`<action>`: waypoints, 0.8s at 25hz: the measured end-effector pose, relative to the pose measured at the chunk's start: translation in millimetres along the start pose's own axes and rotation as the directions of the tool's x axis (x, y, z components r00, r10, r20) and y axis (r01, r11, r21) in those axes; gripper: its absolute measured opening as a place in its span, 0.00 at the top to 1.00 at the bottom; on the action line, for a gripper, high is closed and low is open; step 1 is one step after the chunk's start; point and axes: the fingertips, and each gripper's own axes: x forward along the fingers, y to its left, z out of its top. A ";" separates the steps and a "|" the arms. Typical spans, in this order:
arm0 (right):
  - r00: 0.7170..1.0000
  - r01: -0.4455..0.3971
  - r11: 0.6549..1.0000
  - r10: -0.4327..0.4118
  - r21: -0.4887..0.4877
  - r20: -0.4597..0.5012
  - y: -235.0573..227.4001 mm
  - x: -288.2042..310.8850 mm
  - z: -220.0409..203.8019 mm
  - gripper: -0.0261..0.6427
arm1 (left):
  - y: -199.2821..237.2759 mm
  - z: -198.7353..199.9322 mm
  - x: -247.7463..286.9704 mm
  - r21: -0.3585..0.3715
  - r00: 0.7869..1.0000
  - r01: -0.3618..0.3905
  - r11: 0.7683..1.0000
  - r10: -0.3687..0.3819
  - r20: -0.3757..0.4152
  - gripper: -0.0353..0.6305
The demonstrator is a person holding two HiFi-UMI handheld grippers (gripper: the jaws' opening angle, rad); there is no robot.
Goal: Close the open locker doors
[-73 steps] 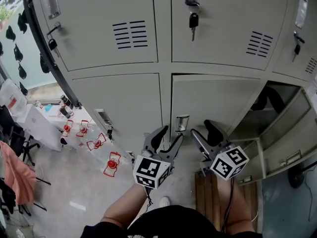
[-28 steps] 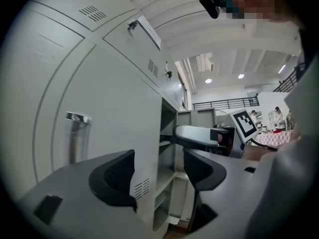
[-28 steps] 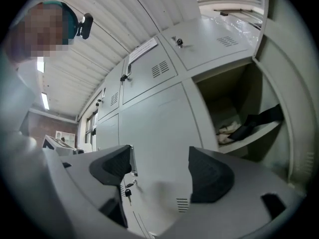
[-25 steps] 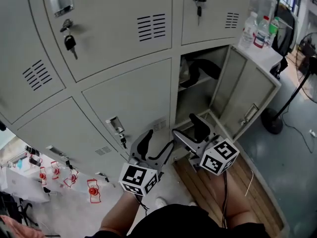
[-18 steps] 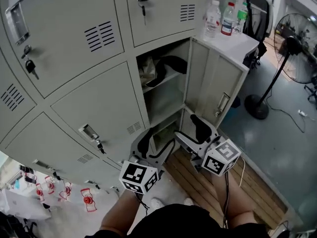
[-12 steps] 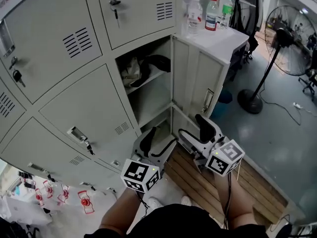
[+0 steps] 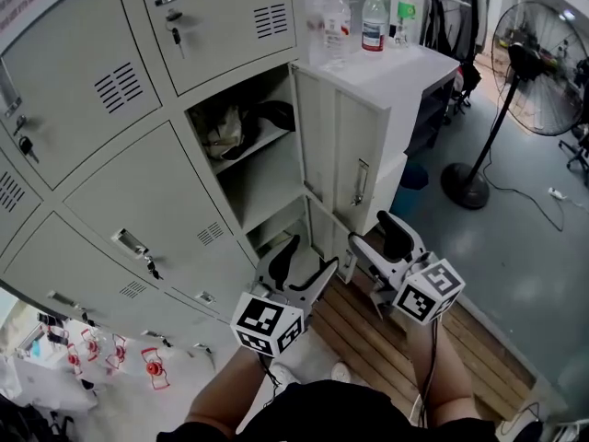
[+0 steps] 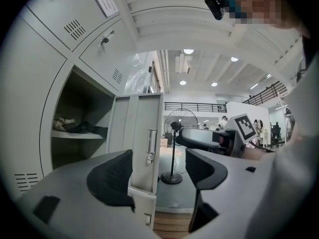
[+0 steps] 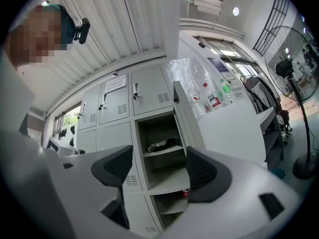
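A grey bank of lockers fills the left of the head view. One upper door (image 7: 342,159) stands swung out, and its compartment (image 7: 241,141) holds a dark bag on a shelf. Below it a lower door (image 7: 324,236) is also ajar. My left gripper (image 7: 303,262) is open just in front of the lower door; in the left gripper view the upper door's edge (image 8: 144,143) stands between its spread fingers, untouched. My right gripper (image 7: 380,240) is open to the right of the doors. Its jaws have just been closing slightly with nothing between them, and they face the open compartment (image 9: 160,146).
Bottles (image 7: 372,9) stand on a white top (image 7: 414,70) beside the open door. A standing fan (image 7: 534,63) is at the far right. Wooden slats (image 7: 391,343) lie underfoot. Keys hang in closed doors (image 7: 177,33). Red items (image 7: 152,376) sit on the floor at left.
The head view has swung right along the lockers, bringing the open doors to the centre. Both grippers have travelled with it and now sit at the open doors.
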 end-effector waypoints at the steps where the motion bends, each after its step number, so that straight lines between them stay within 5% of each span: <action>1: 1.000 -0.002 1.000 0.002 0.001 0.000 -4.1 -2.9 0.7 0.47 | -3.9 -0.7 2.0 -0.001 1.000 -0.005 1.000 0.005 0.001 0.44; 20: 0.998 -0.061 0.998 0.061 0.008 -0.033 -56.7 12.2 3.1 0.58 | -9.8 -3.4 13.3 -0.004 0.989 -0.147 0.989 0.147 0.021 0.44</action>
